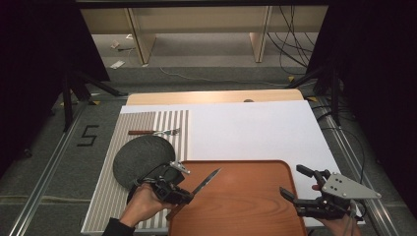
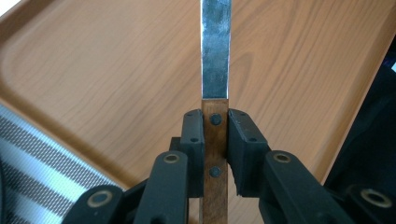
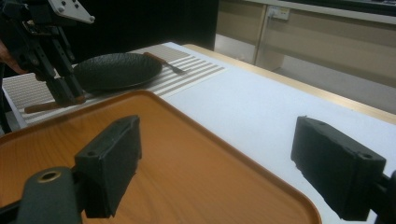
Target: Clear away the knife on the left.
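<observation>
Wood-grain tray (image 1: pixel 246 201), metal-bladed knife (image 2: pixel 215 70).
Knife handle wood, riveted; blade dull, smudged. Plate (image 1: pixel 142 156) left of tray matt, dark, rough. Mat (image 1: pixel 169 129) striped woven cloth.

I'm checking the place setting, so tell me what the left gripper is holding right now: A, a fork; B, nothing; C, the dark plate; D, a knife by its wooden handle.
D: the left gripper has its jaws clamped on the wooden handle of a knife, whose blade reaches out over the tray; the fork lies on the striped mat beyond the plate.
</observation>
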Available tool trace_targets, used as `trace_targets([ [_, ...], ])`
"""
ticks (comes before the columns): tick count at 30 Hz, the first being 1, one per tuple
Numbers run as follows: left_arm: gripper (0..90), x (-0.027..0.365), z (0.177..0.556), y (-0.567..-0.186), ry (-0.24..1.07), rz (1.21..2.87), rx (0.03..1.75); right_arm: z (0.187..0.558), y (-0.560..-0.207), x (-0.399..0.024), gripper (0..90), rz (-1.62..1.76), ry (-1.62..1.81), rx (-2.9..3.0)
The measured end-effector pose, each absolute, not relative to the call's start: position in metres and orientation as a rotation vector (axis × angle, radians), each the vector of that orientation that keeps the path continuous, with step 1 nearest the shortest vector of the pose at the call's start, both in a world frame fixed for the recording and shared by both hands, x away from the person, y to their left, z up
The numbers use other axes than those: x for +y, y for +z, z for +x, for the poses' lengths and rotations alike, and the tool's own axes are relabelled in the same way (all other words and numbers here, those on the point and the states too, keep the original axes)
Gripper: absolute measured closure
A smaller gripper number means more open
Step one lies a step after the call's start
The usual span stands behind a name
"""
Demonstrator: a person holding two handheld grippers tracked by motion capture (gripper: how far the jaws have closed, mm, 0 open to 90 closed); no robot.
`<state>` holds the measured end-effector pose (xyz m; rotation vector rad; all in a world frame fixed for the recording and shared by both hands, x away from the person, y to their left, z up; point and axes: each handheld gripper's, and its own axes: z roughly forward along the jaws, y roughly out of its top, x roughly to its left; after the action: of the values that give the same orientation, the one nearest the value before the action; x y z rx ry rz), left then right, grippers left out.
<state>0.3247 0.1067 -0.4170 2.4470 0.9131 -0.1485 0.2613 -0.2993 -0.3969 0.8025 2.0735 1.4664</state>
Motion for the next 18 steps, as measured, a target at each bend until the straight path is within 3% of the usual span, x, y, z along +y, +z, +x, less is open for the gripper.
trace_targets([
  [18, 77.0, 0.079, 0.324, -0.438, -0.275, 2.510, 0.918, 0.261, -0.397, -0.299, 17.2, 0.798, 1.466, 2.071],
])
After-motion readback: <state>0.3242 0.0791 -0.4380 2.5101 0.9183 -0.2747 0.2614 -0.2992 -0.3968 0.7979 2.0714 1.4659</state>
